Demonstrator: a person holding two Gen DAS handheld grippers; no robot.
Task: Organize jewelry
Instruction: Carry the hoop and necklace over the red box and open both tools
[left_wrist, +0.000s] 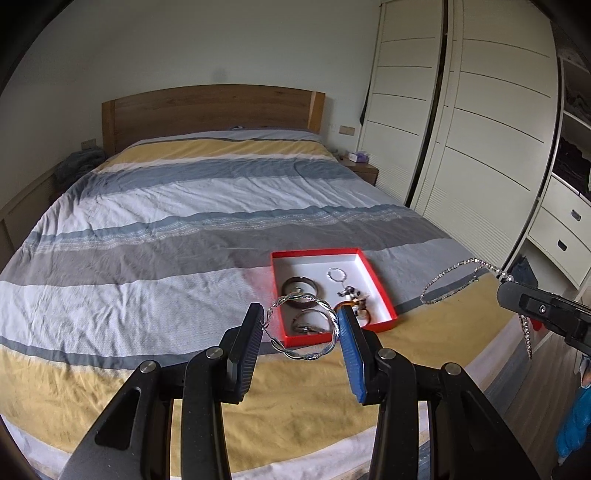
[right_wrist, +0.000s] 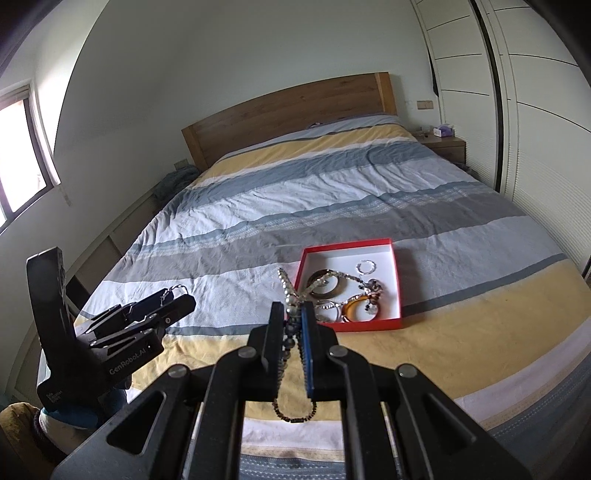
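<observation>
A red box (left_wrist: 384, 286) with a white inside lies on the striped bed and holds several bangles and small pieces, among them a dark bangle (left_wrist: 299, 286) and a small silver ring (left_wrist: 337, 274). My left gripper (left_wrist: 302, 325) is shut on a twisted silver bangle (left_wrist: 314, 356), held above the bed just in front of the box. My right gripper (right_wrist: 293, 314) is shut on a beaded silver necklace (right_wrist: 290, 295) that loops forward and hangs down below the fingers. The box shows in the right wrist view (right_wrist: 397, 295) too, ahead and right. The right gripper (left_wrist: 517, 295) appears at the right edge of the left view.
The bed (left_wrist: 166, 221) has a striped yellow, blue and grey cover and a wooden headboard (left_wrist: 210, 110). White wardrobe doors (left_wrist: 480, 129) and drawers stand on the right. A nightstand (left_wrist: 362, 170) with a tissue box sits by the headboard. A window (right_wrist: 18, 147) is at left.
</observation>
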